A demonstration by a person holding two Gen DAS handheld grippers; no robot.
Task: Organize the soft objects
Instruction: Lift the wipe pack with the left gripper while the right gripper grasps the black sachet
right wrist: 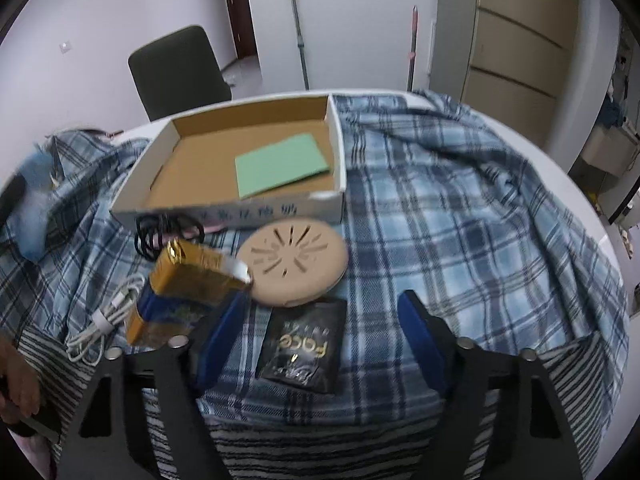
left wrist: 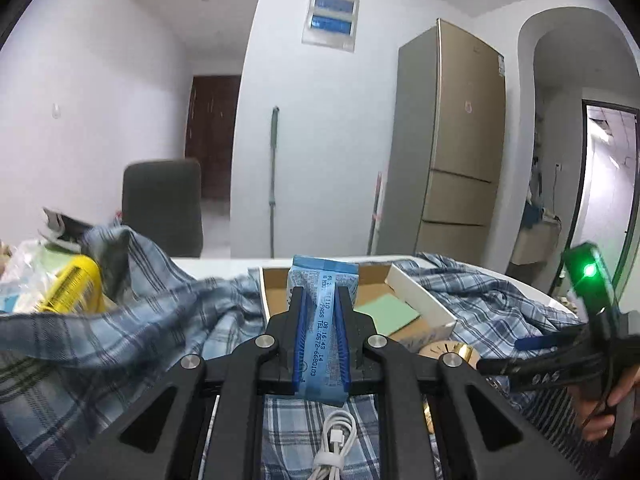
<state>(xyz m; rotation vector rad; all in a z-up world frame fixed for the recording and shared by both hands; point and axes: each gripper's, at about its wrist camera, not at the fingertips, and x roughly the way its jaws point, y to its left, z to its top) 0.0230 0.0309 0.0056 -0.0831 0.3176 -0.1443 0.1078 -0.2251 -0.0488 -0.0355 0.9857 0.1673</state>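
Tissues (left wrist: pixel 320 320), a soft blue pack, are sitting clamped between the blue pads of the left gripper (left wrist: pixel 320 300), which is squeezing the pack at its middle and holding it lengthwise along the fingers, clear of the plaid cloth (left wrist: pixel 140 300). Gripping it at the waist is likely keeping the limp pack from sagging on its way to the box (right wrist: pixel 224 208), which is lying just beyond the pack's far end and holding only a green pad (right wrist: pixel 280 164).

Right gripper (right wrist: pixel 320 328) is hanging with its jaws apart and nothing between the pads, pointing down at a black sachet (right wrist: pixel 304 348) lying flat on the cloth directly beneath it. Just beside its left finger a gold packet (right wrist: pixel 188 284) is leaning against a beige disc (right wrist: pixel 296 256); a white cable (right wrist: pixel 104 320) is lying further left.
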